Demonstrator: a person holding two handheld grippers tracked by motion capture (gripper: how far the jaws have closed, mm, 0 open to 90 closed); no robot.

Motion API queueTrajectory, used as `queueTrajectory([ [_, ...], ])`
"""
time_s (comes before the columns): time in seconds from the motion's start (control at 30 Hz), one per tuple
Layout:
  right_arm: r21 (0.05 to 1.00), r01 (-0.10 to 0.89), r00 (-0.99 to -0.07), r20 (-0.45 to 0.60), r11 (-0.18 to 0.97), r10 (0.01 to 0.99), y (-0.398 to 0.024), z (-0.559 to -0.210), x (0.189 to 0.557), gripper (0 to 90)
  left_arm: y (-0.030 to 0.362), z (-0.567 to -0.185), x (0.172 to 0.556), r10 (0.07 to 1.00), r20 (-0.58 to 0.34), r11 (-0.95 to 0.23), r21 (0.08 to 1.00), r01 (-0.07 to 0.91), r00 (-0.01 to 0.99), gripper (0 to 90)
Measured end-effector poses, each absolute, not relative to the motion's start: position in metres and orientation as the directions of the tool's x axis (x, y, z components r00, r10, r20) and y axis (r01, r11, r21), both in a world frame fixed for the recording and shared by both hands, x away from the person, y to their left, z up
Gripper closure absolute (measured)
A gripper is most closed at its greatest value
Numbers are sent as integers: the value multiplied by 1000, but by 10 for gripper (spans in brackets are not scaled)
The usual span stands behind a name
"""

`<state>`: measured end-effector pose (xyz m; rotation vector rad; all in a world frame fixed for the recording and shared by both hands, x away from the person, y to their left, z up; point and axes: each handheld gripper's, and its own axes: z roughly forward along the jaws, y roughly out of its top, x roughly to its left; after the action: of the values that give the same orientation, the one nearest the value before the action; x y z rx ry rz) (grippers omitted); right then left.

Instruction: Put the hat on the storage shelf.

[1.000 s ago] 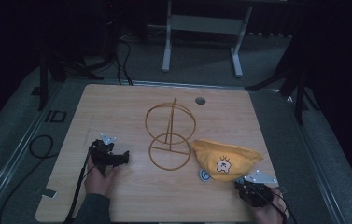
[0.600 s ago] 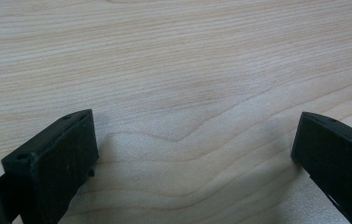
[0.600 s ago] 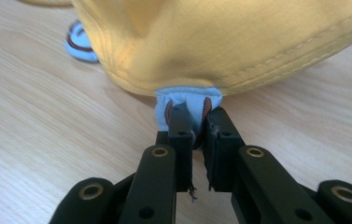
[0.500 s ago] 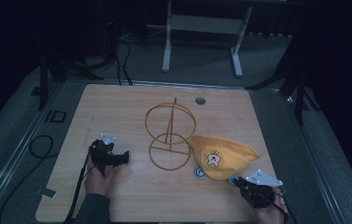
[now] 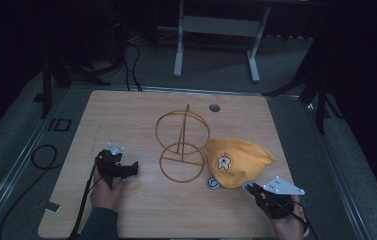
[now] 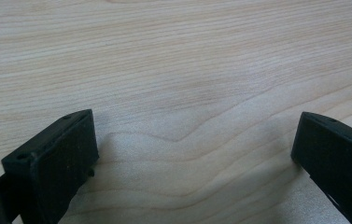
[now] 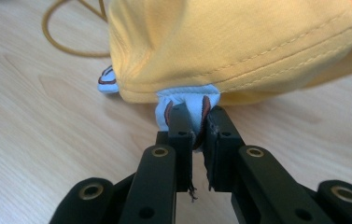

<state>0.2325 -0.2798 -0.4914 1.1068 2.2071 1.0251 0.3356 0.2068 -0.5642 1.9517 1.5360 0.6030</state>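
While the right claw (image 7: 198, 128) at lower right pinches shut on the pale strap of the yellow cap (image 5: 238, 161), which lies just ahead of it beside the wire stand (image 5: 182, 145), left claw (image 6: 192, 154) gapes wide, empty, over bare tabletop (image 5: 126, 115) at lower left.

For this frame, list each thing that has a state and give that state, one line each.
yellow cap: lying on the table beside the wire stand, its pale blue tab pinched by the right gripper.
wire stand: upright, nothing hanging on it.
left gripper: open, jaws wide apart over bare wood, holding nothing.
right gripper: shut on the cap's pale blue tab.
table: wooden top, round hole near its far edge.
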Motion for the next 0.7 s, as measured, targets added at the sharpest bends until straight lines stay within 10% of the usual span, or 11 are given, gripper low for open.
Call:
queueTrajectory([
  [0.7, 883, 288, -667, -93, 371, 739, -271, -398, 249, 828, 207, -564, 336, 972, -6, -166, 684, 710, 233, 4],
])
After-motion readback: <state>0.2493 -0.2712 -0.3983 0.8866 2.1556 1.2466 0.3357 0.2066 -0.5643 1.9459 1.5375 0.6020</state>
